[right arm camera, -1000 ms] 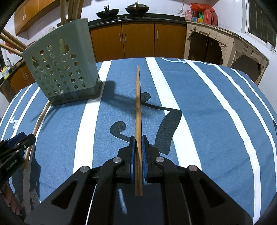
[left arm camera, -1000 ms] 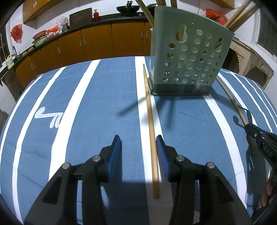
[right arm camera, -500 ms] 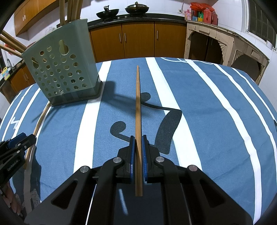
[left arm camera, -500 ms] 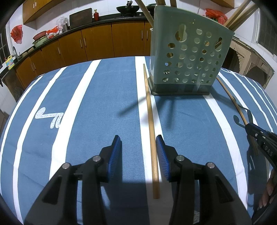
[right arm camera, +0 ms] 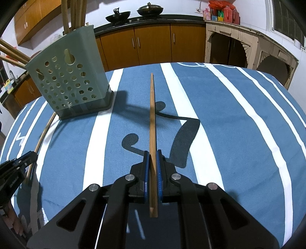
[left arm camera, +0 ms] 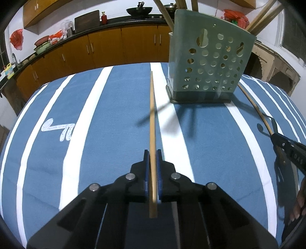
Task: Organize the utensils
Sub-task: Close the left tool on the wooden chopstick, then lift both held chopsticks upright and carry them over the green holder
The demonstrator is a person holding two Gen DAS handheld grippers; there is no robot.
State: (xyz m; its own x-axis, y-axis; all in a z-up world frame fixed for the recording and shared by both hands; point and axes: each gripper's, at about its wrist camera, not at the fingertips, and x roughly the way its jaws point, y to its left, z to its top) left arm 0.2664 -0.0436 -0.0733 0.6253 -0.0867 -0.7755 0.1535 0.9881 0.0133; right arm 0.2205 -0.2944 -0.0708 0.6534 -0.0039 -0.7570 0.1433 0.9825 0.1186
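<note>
Left gripper (left arm camera: 150,160) clamped a pale wooden chopstick (left arm camera: 152,122) over the striped desk (left arm camera: 107,118) | right gripper (right arm camera: 151,160) pinched a darker chopstick (right arm camera: 152,118) | green holder (left arm camera: 208,63) near; its sticks' tops cut off | gripper lettering unreadable

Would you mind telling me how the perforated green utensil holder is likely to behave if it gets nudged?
The green utensil holder looks thin-walled and full of holes, so it is probably light. Long wooden sticks lean out well above its rim, so it may be top-heavy and tip. On the striped cloth, its flat base would likely drag rather than slide.
</note>
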